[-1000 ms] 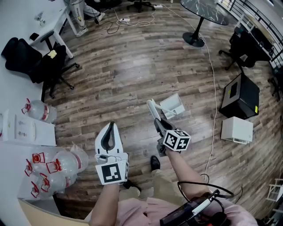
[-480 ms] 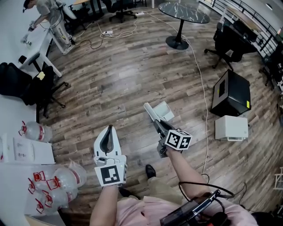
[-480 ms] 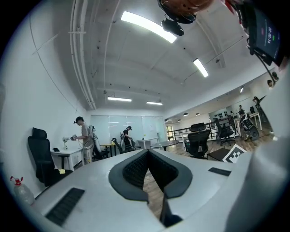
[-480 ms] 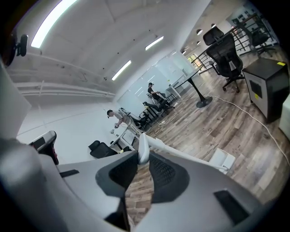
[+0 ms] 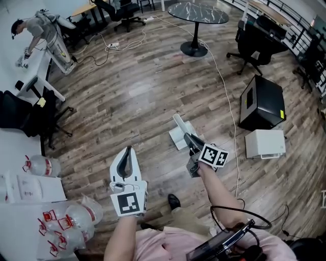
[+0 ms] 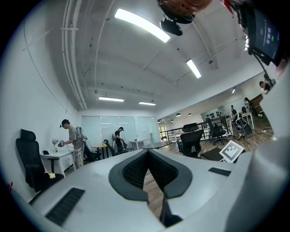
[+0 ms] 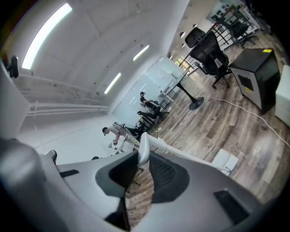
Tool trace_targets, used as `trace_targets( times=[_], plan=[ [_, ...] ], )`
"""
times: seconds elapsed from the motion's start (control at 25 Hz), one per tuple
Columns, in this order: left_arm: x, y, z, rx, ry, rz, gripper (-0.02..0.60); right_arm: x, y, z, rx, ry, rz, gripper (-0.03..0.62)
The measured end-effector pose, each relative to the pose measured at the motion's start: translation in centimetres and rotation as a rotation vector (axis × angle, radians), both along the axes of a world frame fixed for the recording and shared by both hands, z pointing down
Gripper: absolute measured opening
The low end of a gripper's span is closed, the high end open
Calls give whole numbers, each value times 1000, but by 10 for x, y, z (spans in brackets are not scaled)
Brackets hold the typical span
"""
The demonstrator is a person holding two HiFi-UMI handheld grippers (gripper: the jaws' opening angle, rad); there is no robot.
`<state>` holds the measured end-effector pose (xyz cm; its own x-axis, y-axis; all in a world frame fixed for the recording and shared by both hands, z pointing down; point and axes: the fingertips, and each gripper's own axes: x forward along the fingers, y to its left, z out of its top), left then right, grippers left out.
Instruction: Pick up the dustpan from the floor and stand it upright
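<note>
The white dustpan [image 5: 180, 136] is off the wooden floor, held by its long handle [image 5: 179, 122]. My right gripper [image 5: 189, 137] is shut on that handle, which runs up between the jaws and past them. In the right gripper view the handle [image 7: 144, 146] stands between the dark pads of my right gripper [image 7: 142, 159], and the pan [image 7: 225, 161] shows low on the right. My left gripper [image 5: 127, 149] hovers to the left over bare floor, about a hand's width from the dustpan. My left gripper [image 6: 147, 152] has its jaws together at the tip with nothing between them.
A black box [image 5: 262, 102] and a white box [image 5: 264, 142] sit on the floor to the right, with a white cable [image 5: 232, 127] between them and me. Behind are a round table [image 5: 198, 12] and office chairs. Water bottles [image 5: 66, 224] lie at the left. A person [image 5: 38, 23] works far left.
The right gripper has moved slightly right with the dustpan; the pan has swung from the handle's right side to beneath it. The left gripper has stayed put. The head view has tipped forward.
</note>
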<state>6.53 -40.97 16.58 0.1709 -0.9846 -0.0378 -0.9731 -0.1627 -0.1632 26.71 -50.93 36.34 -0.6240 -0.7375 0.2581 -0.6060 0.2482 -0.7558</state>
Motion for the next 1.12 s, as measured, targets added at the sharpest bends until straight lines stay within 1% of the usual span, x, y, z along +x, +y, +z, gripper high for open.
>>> trace_targets(
  times=[0.2, 0.32, 0.48, 0.84, 0.92, 1.12],
  plan=[
    [15, -11, -1, -3, -13, 31, 9, 38, -13, -1, -12, -75, 64, 80],
    [20, -14, 0, -10, -2, 42, 9, 58, -19, -1, -13, -101, 107, 81],
    [22, -19, 2, -11, -20, 57, 9, 78, -24, 1, -22, -126, 150, 83],
    [34, -25, 1, -15, -18, 80, 9, 116, -32, 3, -39, -189, 244, 89],
    [33, -26, 1, -21, -10, 77, 9, 121, -34, 3, -36, -201, 257, 89],
    [33, -26, 0, -14, -34, 79, 9, 126, -36, 2, -20, -200, 271, 90]
  ],
)
